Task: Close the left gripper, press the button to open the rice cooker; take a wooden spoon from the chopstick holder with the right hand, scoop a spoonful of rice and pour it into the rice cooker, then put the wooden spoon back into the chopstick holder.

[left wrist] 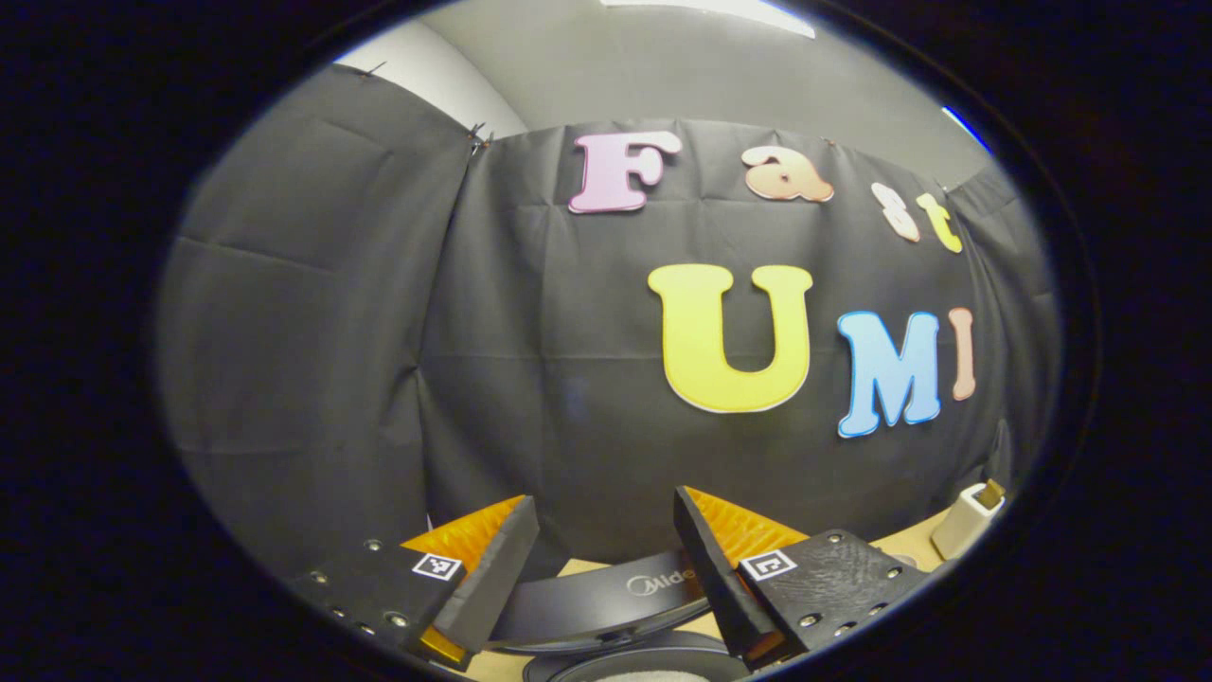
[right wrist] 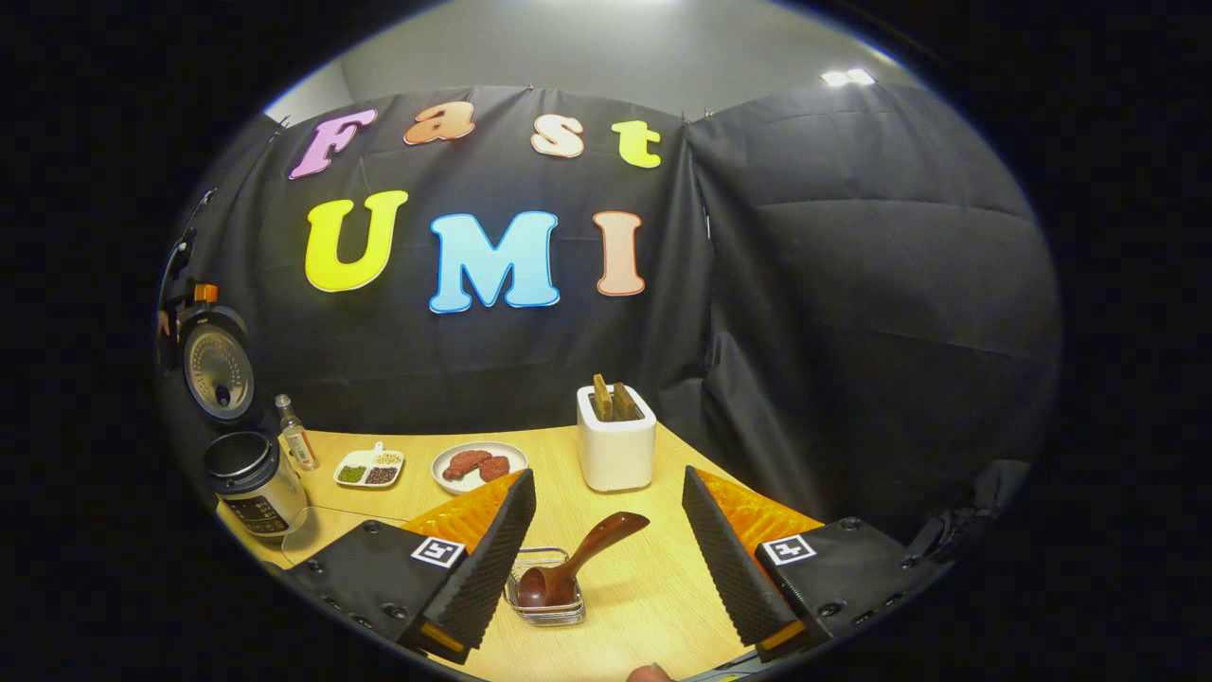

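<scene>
The right gripper (right wrist: 606, 549) hangs with its fingers spread wide and empty over the wooden table (right wrist: 653, 606), where the wooden spoon (right wrist: 573, 561) lies with its bowl in a small clear dish (right wrist: 547, 599) between them. Beyond stand the white chopstick holder (right wrist: 616, 445), a plate (right wrist: 478, 466), and the rice cooker (right wrist: 248, 478), lid raised. The left gripper (left wrist: 606, 559), likewise parted and empty, hovers over what seems the cooker's dark lid (left wrist: 606, 601).
</scene>
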### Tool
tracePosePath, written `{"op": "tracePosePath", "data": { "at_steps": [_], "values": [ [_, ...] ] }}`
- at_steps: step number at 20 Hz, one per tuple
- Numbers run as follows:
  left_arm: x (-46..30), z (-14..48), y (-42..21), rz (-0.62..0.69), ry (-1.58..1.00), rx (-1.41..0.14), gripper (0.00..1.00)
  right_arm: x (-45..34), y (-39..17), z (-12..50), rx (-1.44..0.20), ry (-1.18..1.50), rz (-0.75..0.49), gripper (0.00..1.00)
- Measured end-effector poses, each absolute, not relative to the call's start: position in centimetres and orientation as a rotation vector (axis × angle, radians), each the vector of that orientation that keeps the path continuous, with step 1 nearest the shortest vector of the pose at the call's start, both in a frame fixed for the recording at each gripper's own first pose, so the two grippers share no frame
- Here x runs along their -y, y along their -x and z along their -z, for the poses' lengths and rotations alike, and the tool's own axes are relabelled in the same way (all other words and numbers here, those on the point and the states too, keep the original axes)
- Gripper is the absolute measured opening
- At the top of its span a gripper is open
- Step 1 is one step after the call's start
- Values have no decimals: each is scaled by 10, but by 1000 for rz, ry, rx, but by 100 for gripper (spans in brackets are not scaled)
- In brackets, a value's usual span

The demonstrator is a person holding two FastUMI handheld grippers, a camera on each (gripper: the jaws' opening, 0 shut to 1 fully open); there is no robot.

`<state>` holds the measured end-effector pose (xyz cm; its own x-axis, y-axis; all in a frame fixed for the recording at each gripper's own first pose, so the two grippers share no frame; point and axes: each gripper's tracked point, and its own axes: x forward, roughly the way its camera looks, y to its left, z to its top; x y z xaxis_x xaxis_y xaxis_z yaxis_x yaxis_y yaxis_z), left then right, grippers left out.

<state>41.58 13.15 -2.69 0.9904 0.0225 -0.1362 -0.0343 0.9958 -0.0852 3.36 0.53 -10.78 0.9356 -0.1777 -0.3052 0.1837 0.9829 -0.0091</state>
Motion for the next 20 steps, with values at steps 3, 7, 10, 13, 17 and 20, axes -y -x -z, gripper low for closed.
{"op": "tracePosePath", "data": {
  "at_steps": [3, 7, 10, 13, 17, 20],
  "values": [
    [-130, 32, -410, -26, 137, -146, 94, -7, -35, 104, -304, -12, 162, 98],
    [-116, 38, -377, -6, 134, -159, 94, -8, -32, 100, -293, -25, 127, 98],
    [-102, 46, -354, 10, 138, -179, 91, -9, -29, 100, -286, -20, 99, 98],
    [-89, 57, -325, 26, 128, -199, 94, -15, -26, 103, -291, -44, 63, 98],
    [-73, 78, -290, 48, 126, -235, 91, -19, -20, 110, -309, -44, 15, 98],
    [-63, 95, -268, 60, 130, -266, 91, -19, -17, 112, -315, -42, -11, 98]
  ]
}}
